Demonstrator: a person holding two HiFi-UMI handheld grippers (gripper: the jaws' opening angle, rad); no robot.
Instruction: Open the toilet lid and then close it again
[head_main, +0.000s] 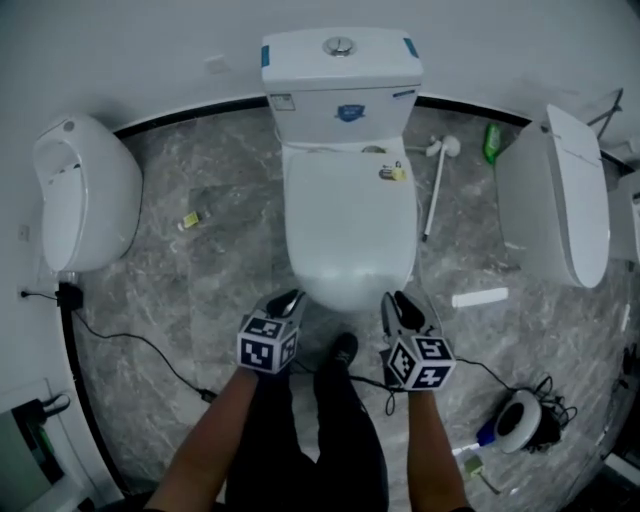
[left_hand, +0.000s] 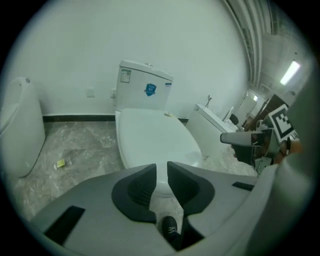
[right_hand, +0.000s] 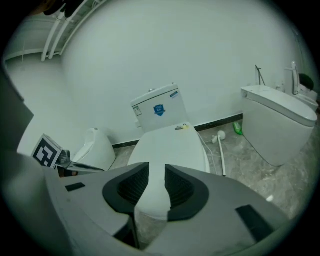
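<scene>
A white toilet stands against the wall with its lid (head_main: 350, 225) down flat over the bowl and its tank (head_main: 340, 80) behind. My left gripper (head_main: 290, 298) hovers just off the lid's front left edge and my right gripper (head_main: 400, 300) off the front right edge; neither touches it. In the left gripper view the lid (left_hand: 155, 140) lies ahead of the left gripper (left_hand: 161, 167), whose jaws stand a narrow gap apart with nothing between them. The right gripper view shows the lid (right_hand: 170, 150) beyond the right gripper (right_hand: 156, 170), its jaws also slightly apart and empty.
A white urinal-like fixture (head_main: 85, 195) stands at the left and a second toilet (head_main: 560, 200) at the right. A toilet brush (head_main: 438, 185) and green bottle (head_main: 491, 143) lie beside the tank. A cable reel (head_main: 520, 420) and cords cross the marble floor. My shoe (head_main: 342, 350) is before the bowl.
</scene>
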